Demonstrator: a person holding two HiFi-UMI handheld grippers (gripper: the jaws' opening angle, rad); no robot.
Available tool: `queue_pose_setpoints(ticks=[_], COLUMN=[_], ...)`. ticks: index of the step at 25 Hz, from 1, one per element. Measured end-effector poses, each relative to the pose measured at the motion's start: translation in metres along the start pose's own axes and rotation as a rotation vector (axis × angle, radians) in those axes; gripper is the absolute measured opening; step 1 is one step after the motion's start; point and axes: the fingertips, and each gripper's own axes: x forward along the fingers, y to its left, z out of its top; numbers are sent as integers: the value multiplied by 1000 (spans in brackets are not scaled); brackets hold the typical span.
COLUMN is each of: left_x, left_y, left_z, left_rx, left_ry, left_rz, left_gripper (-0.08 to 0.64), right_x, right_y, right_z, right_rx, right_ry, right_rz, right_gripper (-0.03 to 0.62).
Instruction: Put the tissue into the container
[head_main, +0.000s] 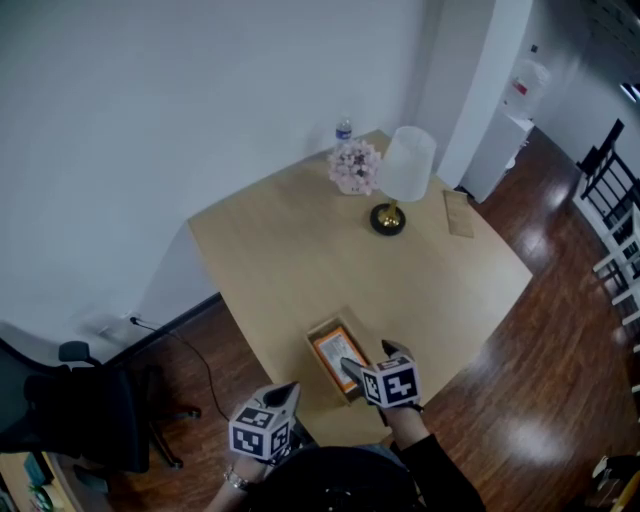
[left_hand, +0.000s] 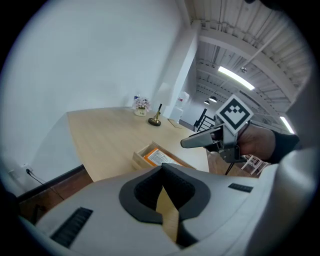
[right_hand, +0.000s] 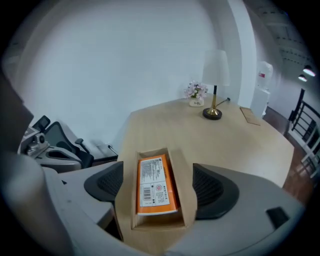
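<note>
An orange tissue pack (head_main: 336, 351) lies flat inside the open wooden container (head_main: 314, 340) near the table's front edge. My right gripper (head_main: 372, 358) hovers just above the container's near end, open; in the right gripper view its pads (right_hand: 210, 187) stand wide on either side of the pack (right_hand: 155, 172) and the container (right_hand: 184, 197), touching neither. My left gripper (head_main: 284, 392) hangs off the front edge to the container's left, shut with nothing in it. The left gripper (left_hand: 161, 172) view shows its pads meeting, with the container (left_hand: 139, 157) and the right gripper (left_hand: 197, 141) beyond.
At the table's (head_main: 270, 250) far end stand a white-shaded lamp (head_main: 405, 170), a pot of pink flowers (head_main: 354, 168) and a water bottle (head_main: 343, 130); a brown flat item (head_main: 458, 213) lies to their right. An office chair (head_main: 75, 410) sits on the floor at left.
</note>
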Motion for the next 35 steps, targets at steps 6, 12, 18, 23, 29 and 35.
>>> queue_pose_setpoints(ticks=[6, 12, 18, 23, 29, 35], left_x=[-5, -2, 4, 3, 3, 5], left_y=[-7, -28, -45, -52, -55, -59], left_z=[22, 6, -12, -11, -12, -10], left_rx=[16, -6, -17, -9, -19, -16], left_ry=[-34, -10, 28, 21, 13, 4], left_rz=[24, 36, 49, 71, 91, 100], left_gripper=[3, 3, 3, 3, 3, 3], right_x=[-47, -55, -54, -55, -56, -57], right_y=[-2, -10, -13, -15, -20, -25], right_z=[-8, -53, -79, -79, -76, -75], right_rx=[65, 61, 59, 37, 16, 13], right_ry=[-76, -44, -14, -17, -23, -27], right_rz=[122, 166, 217, 251, 258, 264], right_gripper=[338, 32, 0, 0, 0, 0])
